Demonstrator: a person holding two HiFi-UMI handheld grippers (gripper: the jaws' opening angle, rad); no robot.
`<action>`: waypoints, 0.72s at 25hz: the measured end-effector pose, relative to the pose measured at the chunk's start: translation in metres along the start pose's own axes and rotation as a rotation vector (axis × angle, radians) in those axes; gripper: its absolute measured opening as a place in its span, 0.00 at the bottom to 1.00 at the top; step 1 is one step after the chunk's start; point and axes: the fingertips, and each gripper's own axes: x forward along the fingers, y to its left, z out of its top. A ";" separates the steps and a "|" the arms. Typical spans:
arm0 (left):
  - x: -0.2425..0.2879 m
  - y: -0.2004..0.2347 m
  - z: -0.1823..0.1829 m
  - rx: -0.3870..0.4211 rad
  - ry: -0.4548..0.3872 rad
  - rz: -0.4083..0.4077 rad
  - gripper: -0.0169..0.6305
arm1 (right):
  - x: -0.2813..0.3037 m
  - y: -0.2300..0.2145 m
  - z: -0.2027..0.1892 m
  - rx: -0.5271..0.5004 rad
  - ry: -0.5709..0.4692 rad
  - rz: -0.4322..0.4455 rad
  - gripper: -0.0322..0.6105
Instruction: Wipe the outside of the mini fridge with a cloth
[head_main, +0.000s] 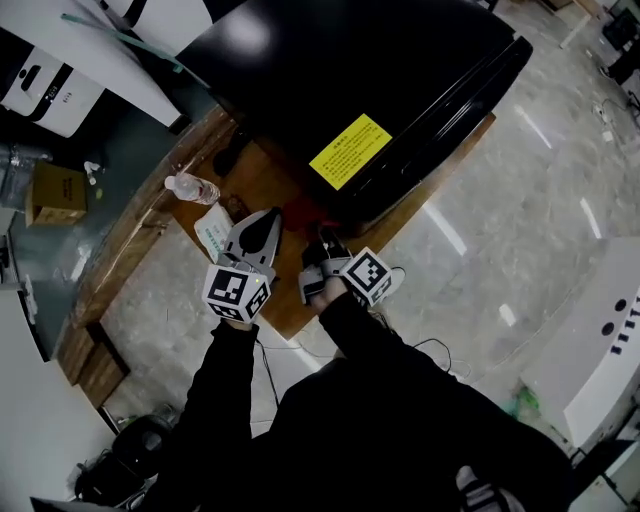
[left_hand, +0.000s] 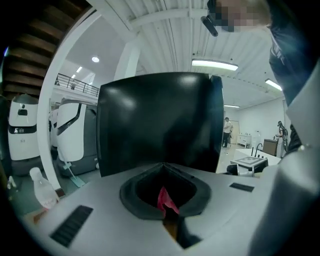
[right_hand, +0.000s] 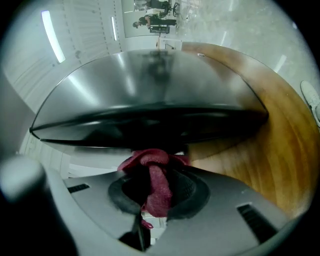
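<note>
Right gripper (right_hand: 159, 167) is clamped on the red cloth (right_hand: 156, 192), which is bunched right by the mini fridge (right_hand: 150, 95) edge dead ahead; left gripper (left_hand: 163, 167) sits pinched together alongside.

Glossy black on the mini fridge (head_main: 360, 70), bright yellow on its label (head_main: 349, 150), seemingly with dark print. Deep red for the cloth (right_hand: 154, 182). Warm brown wood grain across the bench (right_hand: 260, 150). Grey on the left hand-held gripper (left_hand: 162, 167) and right hand-held gripper (right_hand: 159, 157); black-and-white squares on their marker cubes (head_main: 238, 292).
</note>
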 end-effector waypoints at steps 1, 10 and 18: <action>0.005 0.003 -0.014 -0.014 0.013 0.002 0.04 | 0.002 -0.013 0.001 -0.010 -0.001 -0.013 0.17; 0.042 0.015 -0.129 -0.117 0.123 0.046 0.04 | 0.021 -0.097 0.004 -0.146 0.058 -0.075 0.17; 0.042 0.022 -0.162 -0.143 0.155 0.079 0.04 | 0.027 -0.156 0.005 -0.129 0.063 -0.189 0.17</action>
